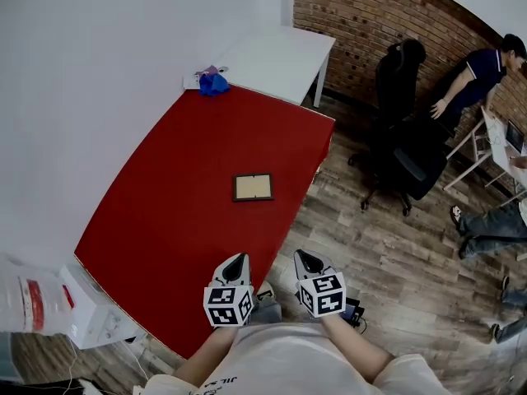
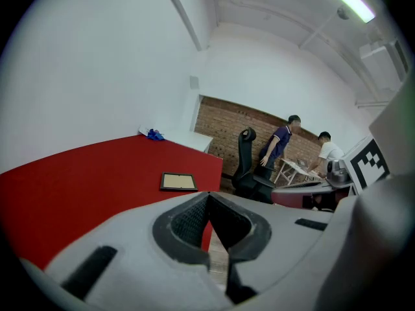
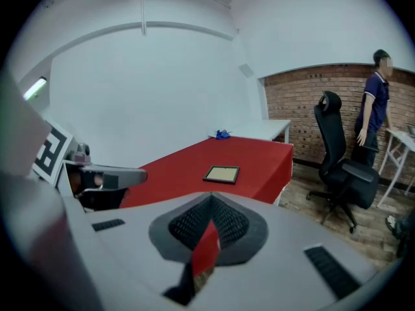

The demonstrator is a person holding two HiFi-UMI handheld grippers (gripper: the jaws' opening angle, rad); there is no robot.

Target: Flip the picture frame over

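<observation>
The person is holding both tools close to the body, above the near corner of the red table (image 1: 165,212). Neither tool is reaching for anything yet. The left gripper (image 1: 237,262) is sitting with its jaws drawn together so that the tips are meeting, and it is carrying nothing. Its own view is showing only table and floor through the slit below the tips. The right gripper (image 1: 305,259), just beside it and off the table's edge, is closed in the same way and is likewise carrying nothing. Farther out, well apart from both tools, the picture frame (image 1: 253,187) is lying flat on the red top toward the table's right side, with a tan panel facing up inside a dark border. Whether that panel is the front or the backing is not clear from here. Beyond it, a small blue object (image 1: 213,83) is resting at the far corner, where a white table (image 1: 280,56) is butting up. A black office chair (image 1: 403,155) and some people are standing by the brick wall (image 1: 362,23). The task appears to be only at its start, with the approach not yet begun. The next move will likely call for parting at least one pair of jaws, reaching forward to an edge of the frame, lifting that edge clear of the flat surface and turning the frame over. The thin, flat rim may be awkward to get under.
</observation>
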